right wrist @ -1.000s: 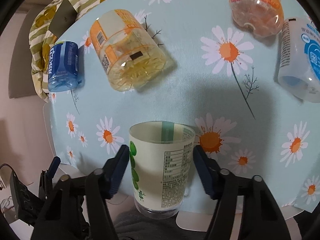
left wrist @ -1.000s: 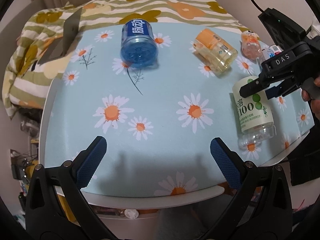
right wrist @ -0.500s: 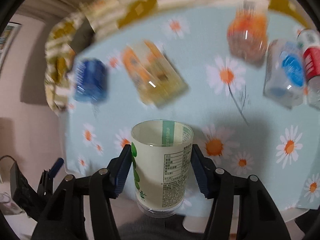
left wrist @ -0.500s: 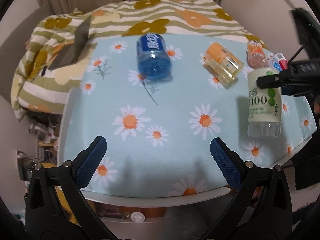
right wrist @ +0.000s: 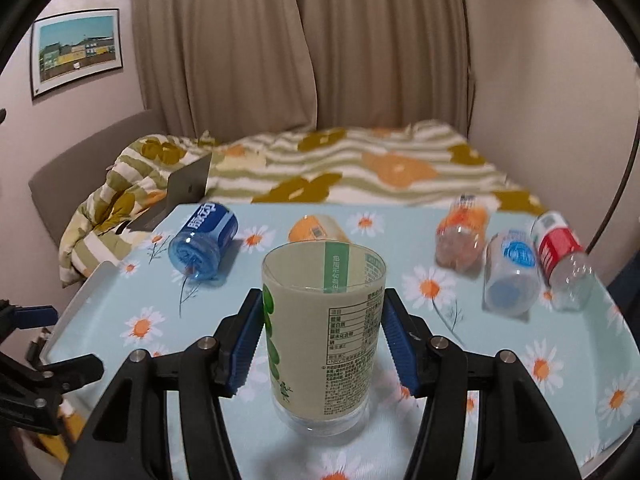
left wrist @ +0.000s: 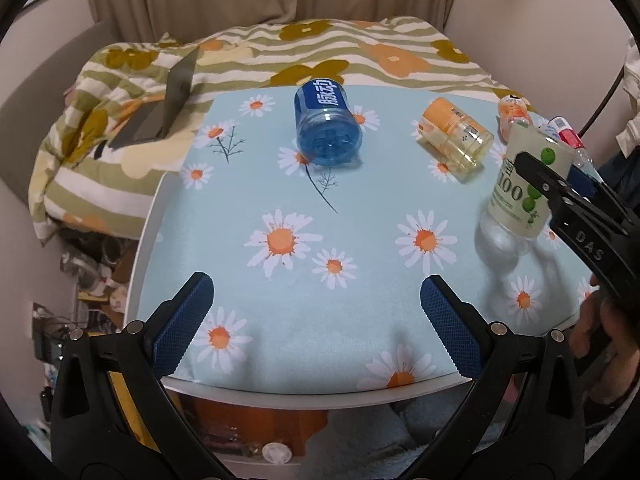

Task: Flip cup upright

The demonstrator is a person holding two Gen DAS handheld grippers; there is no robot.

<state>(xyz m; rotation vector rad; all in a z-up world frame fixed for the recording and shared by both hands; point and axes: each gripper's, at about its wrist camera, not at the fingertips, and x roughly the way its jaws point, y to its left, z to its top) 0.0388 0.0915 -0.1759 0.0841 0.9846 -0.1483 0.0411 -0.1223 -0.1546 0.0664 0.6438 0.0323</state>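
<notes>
blue bottle (left wrist: 327, 126) lying | orange bottle (left wrist: 454, 138) lying | laptop (left wrist: 166, 106) on quilt (left wrist: 360, 52)

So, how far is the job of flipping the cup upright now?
Mostly done: the green-label cup stands mouth up, with its clear base on or just above the tablecloth. In hand: the right gripper clamps its sides. Left: release it. The left gripper is open and idle.

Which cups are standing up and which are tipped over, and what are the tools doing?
Green cup: upright, held by right tool.
Blue cup: on its side.
Orange cup: on its side.
Peach cup: tipped over.
White-blue cup: tipped over.
Red cup: tipped over.
Left tool: open, empty.
</notes>
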